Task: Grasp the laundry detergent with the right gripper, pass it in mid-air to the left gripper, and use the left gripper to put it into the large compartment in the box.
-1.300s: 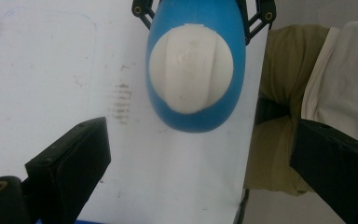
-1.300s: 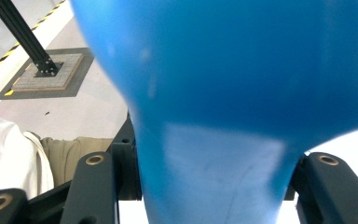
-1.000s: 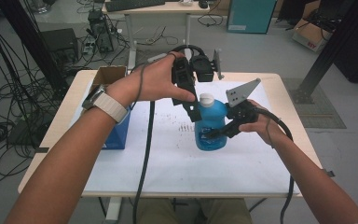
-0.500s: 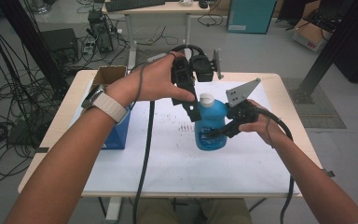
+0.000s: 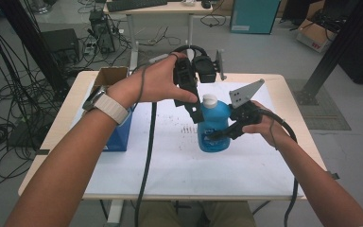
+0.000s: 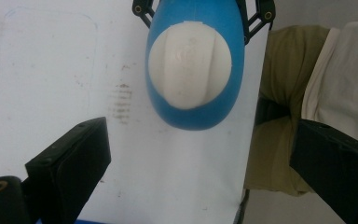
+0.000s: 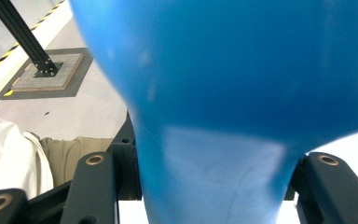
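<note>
we steady the blue bottle [image 5: 214, 127] upright on the bench [image 5: 274, 161], right tongs [image 5: 222, 136] clamped on its body; our left tongs [image 6: 200, 163] hang open right above its white cap [image 6: 189, 67], the bottle's long axis running straight down.

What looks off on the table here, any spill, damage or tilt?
No spill or damage. The blue plastic bottle with a white cap stands upright, cap on, gripped by the right gripper. Only oddity: a patch of small dark specks on the white table sheet beside the bottle, which looks like old marks rather than liquid.
</note>
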A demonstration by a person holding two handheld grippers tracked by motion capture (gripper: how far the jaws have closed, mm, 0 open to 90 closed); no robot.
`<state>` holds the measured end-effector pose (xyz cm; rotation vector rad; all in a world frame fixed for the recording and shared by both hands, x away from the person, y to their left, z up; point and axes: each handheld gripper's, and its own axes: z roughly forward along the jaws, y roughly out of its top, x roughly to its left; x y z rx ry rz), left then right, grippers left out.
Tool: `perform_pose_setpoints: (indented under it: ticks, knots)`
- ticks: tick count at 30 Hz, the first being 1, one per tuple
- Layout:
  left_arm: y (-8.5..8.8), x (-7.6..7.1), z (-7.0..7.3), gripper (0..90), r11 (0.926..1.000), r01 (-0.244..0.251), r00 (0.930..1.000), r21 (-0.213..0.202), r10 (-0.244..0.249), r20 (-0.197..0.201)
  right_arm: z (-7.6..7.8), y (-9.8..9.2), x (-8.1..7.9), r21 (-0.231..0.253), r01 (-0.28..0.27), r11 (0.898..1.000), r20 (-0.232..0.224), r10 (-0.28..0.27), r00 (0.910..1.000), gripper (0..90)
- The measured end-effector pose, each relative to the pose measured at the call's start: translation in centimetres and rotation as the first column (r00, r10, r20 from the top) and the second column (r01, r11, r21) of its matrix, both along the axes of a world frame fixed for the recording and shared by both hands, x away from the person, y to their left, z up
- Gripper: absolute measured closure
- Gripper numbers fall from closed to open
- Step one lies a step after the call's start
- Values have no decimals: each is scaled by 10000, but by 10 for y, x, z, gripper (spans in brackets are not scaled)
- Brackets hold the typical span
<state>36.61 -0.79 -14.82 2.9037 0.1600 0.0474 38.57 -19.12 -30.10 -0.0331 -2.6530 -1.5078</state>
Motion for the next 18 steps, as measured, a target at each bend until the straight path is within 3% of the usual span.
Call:
perform_pose_setpoints:
  ticks: [18]
  knots:
    - [0,0,-1,56,10000,-37,10000,40,37,12,0,0,0,-39,19,10000,-15,-19,10000,437]
